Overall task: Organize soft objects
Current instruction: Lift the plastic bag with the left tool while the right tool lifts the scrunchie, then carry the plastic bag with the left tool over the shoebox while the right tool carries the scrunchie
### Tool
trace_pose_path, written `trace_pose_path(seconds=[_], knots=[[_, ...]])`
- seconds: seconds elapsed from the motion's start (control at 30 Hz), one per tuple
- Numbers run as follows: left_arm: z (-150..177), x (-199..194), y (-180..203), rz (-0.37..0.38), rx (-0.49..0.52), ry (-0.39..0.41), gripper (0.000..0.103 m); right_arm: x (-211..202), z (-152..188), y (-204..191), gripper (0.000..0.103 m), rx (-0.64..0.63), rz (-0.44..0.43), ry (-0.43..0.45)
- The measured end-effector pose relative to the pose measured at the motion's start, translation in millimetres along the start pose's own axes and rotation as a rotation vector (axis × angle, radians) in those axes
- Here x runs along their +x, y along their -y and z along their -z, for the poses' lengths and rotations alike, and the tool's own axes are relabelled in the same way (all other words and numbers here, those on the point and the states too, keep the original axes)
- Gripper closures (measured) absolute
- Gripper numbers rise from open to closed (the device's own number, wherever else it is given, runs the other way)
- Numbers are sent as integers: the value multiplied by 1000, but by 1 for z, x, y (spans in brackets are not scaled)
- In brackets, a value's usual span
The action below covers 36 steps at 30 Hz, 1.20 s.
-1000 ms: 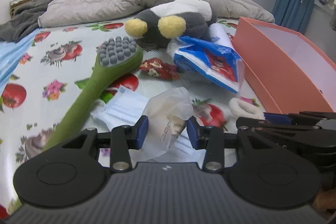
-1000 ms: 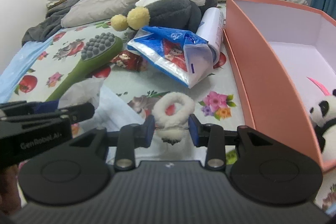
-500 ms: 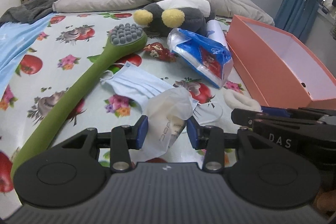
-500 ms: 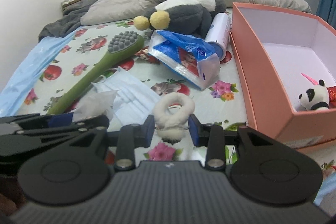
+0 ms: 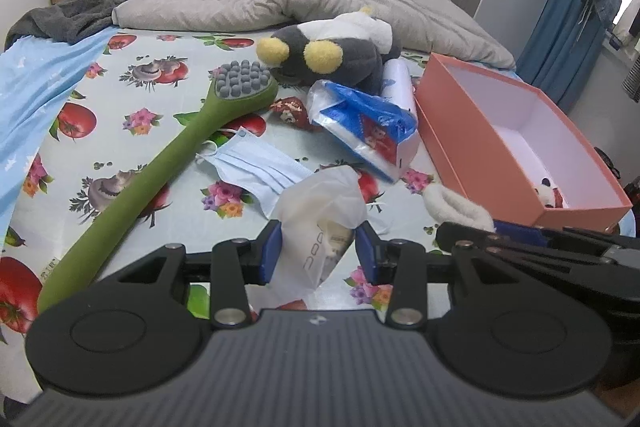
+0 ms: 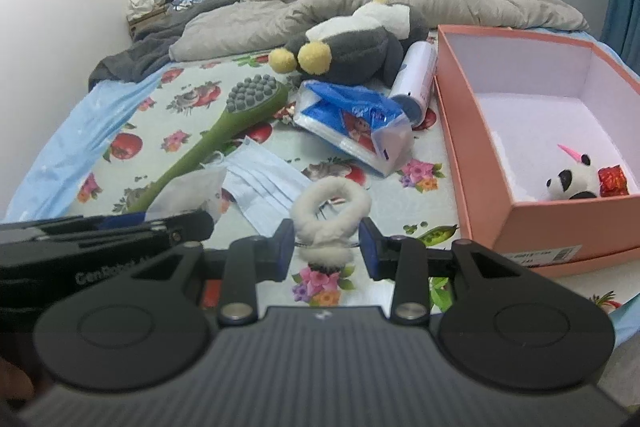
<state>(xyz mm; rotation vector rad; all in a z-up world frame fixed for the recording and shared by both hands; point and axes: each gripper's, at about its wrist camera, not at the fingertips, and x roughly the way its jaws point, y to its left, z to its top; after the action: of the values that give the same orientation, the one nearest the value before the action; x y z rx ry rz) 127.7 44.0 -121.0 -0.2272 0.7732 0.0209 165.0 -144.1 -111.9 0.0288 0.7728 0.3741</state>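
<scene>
Toy panda (image 6: 568,183) fully visible only from right wrist.

A white fluffy ring (image 6: 330,211) hangs low at centre frame; a crumpled translucent bag (image 5: 320,211) likewise. A grey plush (image 6: 352,51) lies upper centre, a panda (image 6: 568,183) in the box (image 6: 472,155) at right.

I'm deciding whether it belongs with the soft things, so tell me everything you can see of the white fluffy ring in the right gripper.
The white fluffy ring looks like a plush scrunchie: a closed loop of off-white fleecy fabric with an open centre, plus a bunched lump below where something dark shows. It sits between the blue pads of the right gripper, which is shut on its lower part, the loop leaning forward away from the camera. It appears lifted above the floral sheet, touching nothing else. In the left wrist view it shows edge-on, near the pink box.
</scene>
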Motion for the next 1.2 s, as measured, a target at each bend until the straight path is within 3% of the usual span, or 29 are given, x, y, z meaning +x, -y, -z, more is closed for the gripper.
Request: trace_pose_path(seconds=[0.43,1.0,1.2], knots=[[-45,-29,41,50,34,16,57,-48,-37,19,65,42,11,82],[-121,-40,123,144,107,117,57,-97,-97,93,65,71,97,223],[-140,-37,158,210,142,129,57,-111,-112,120,65,89,121,257]])
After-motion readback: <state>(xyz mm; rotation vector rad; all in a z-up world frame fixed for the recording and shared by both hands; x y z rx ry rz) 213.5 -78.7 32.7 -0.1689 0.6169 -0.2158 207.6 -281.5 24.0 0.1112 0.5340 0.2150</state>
